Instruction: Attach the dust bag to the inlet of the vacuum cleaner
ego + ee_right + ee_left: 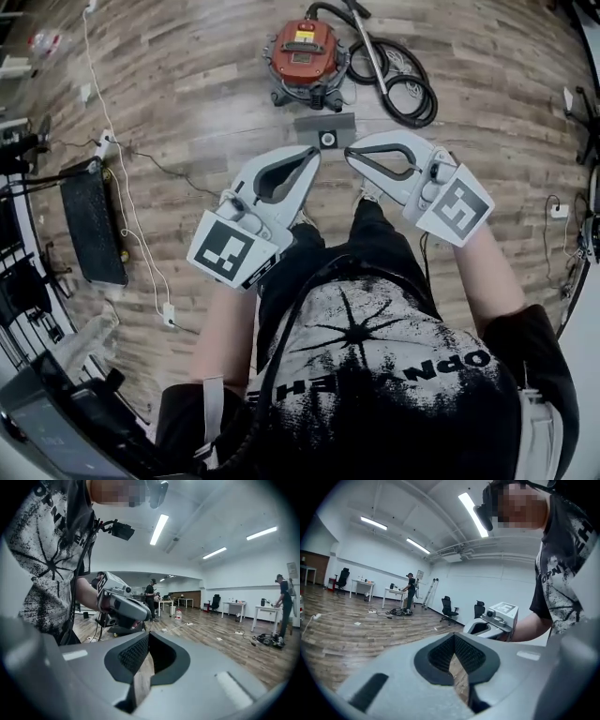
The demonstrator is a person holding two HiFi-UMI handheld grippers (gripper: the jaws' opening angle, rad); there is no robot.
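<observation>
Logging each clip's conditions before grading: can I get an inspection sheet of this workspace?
Surface: wooden floor; no table in use.
Job's things: red vacuum cleaner stands on the floor; grey dust bag with a round hole lies flat just in front of it, not attached.
Clutter: flat black panel on the floor at the left.
Grippers: left gripper and right gripper are both shut and empty, side by side, neither touching the dust bag.
Cables: black hose coiled beside the vacuum cleaner; white cable runs to a power strip.
Surroundings: open room with office chairs and a person standing at a desk.
</observation>
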